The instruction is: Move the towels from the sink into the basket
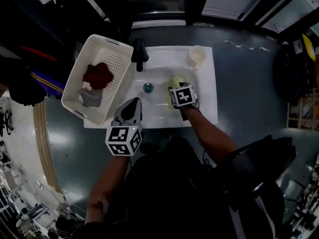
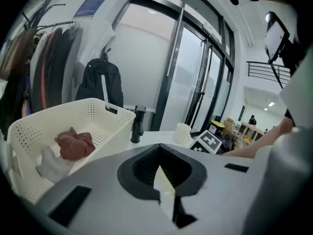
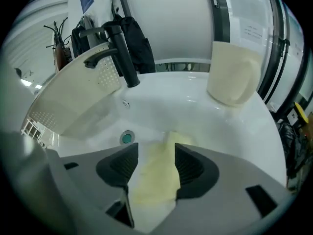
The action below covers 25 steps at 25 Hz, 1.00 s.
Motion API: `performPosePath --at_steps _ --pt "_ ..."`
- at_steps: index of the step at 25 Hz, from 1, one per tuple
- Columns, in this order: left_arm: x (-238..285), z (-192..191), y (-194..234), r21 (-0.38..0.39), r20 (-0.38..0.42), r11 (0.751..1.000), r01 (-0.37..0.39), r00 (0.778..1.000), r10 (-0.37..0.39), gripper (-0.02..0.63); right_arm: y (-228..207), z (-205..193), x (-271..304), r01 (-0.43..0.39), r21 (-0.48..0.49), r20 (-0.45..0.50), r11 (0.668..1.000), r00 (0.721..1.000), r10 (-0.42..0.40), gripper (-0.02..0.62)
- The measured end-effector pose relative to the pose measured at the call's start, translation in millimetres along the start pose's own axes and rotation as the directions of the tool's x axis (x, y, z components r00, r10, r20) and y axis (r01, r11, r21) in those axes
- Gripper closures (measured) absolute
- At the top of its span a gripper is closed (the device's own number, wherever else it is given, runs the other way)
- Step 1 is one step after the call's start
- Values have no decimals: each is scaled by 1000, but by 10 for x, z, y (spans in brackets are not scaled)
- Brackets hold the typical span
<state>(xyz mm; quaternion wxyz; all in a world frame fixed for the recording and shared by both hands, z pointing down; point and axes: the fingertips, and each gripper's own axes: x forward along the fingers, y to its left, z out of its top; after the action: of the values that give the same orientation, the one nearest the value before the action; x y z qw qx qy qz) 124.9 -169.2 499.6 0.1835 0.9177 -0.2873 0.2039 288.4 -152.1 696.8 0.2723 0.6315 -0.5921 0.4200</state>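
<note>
Glossy smooth sink [image 1: 207, 93], matt blk faucet [image 1: 139, 54], perforated plastic basket [image 1: 115, 63], soft cloth yellow towel [image 3: 156, 173] & maroon towel [image 1: 98, 75]

A white sink [image 1: 209, 96] is seen standing on a grey floor [image 1: 249, 78], and its left end is taken up by a white perforated basket [image 1: 75, 86]. At the back rim a black tap [image 1: 139, 54] is mounted, and a cream cup [image 1: 198, 56] is set upright near the right corner (well apart from the tap). In the bowl a pale yellow towel [image 3: 154, 175] is laid crumpled, a little to the right of the teal drain plug [image 1: 148, 87].
</note>
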Motion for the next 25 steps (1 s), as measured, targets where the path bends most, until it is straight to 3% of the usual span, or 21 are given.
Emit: performPosePath --at_steps 6,18,21,25 --pt "213 -204 127 -23 -64 1000 -20 998 19 600 -46 -134 405 22 -8 -70 1000 997 -22 351" --pt "234 -248 240 -51 -66 998 -25 998 22 600 -153 -393 803 107 -88 -201 990 972 -123 359" --pt "156 -220 240 -48 -53 999 -18 998 16 600 -179 -373 803 141 -138 -183 980 969 -165 476" --pt "13 -156 198 -24 -32 1000 -3 999 2 600 -187 -409 792 114 -137 -206 984 968 -141 516"
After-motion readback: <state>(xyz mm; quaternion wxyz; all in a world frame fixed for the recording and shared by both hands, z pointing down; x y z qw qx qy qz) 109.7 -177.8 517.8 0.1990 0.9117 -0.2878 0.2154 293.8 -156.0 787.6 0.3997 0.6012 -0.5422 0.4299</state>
